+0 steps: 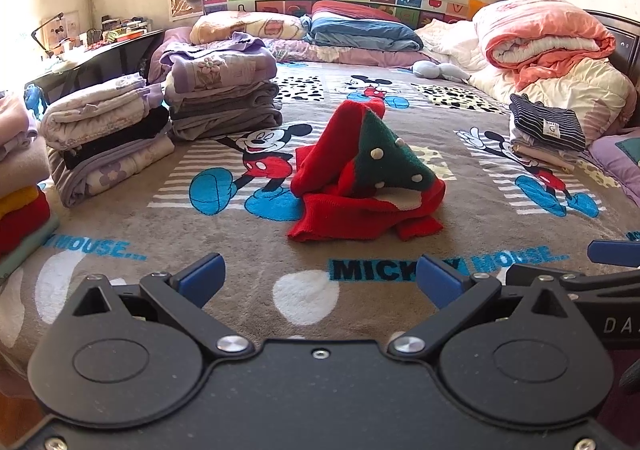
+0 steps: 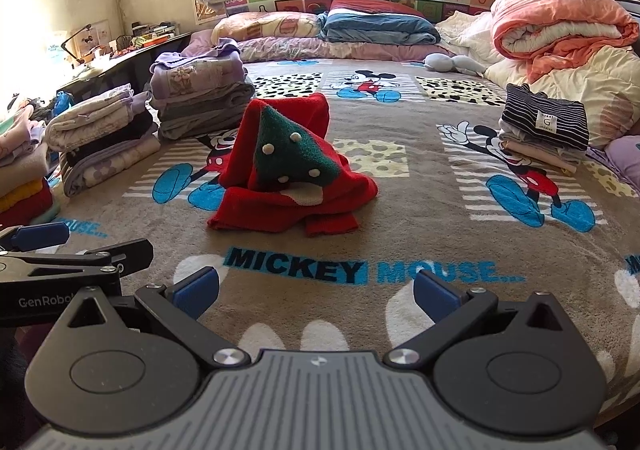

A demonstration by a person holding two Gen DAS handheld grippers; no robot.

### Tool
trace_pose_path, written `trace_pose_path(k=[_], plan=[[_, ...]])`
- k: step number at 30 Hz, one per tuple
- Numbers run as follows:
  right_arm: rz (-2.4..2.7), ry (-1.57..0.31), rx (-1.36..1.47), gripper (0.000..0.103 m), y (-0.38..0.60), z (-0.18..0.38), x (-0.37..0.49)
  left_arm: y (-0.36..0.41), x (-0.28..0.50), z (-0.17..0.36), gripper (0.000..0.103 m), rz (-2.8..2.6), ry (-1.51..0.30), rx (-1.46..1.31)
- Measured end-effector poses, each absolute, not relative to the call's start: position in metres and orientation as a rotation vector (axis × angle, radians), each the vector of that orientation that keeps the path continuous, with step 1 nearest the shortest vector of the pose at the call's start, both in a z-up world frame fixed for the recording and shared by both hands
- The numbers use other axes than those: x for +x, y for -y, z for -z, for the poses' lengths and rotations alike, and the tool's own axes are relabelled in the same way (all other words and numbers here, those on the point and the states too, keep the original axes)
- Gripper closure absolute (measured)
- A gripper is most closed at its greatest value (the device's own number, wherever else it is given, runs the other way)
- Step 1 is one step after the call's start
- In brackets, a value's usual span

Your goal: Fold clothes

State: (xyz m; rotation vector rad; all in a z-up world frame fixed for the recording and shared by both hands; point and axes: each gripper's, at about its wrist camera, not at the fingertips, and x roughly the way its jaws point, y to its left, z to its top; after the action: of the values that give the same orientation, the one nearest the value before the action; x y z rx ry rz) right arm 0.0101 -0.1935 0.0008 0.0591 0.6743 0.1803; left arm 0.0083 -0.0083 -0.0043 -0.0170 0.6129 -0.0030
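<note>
1. The red and green sweater [image 1: 366,174] sits in a crumpled heap mid-bed on the Mickey blanket [image 1: 248,262], one part poking up like a tent. It's not flattened at all, so I'd say we're right at the start of this piece: nothing grabbed.
2. The left claw [image 1: 318,276] and right claw [image 2: 316,290] both hover near the bed's front edge, jaws spread wide, nothing in them, well short of the sweater.
3. Next move probably needs both claws reaching in, pinching opposite edges and spreading it flat before any fold.
4. Finished stacks [image 1: 160,118] are off to the left, and a striped pile [image 2: 544,126] to the right.
5. Readable stuff: "MICKEY MOUSE..." on the blanket, "GenRobo" cut off on the left claw's body, and a "G" tag on the striped top.
</note>
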Motion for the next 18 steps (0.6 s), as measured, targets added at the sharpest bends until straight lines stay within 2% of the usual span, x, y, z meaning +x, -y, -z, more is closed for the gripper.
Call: trace_pose_path(k=[18], plan=[[-0.208, -0.687, 0.091, 0.0, 0.203, 0.011, 0.032, 0.016, 0.029, 0.02, 0.0, 0.001, -0.626, -0.059]])
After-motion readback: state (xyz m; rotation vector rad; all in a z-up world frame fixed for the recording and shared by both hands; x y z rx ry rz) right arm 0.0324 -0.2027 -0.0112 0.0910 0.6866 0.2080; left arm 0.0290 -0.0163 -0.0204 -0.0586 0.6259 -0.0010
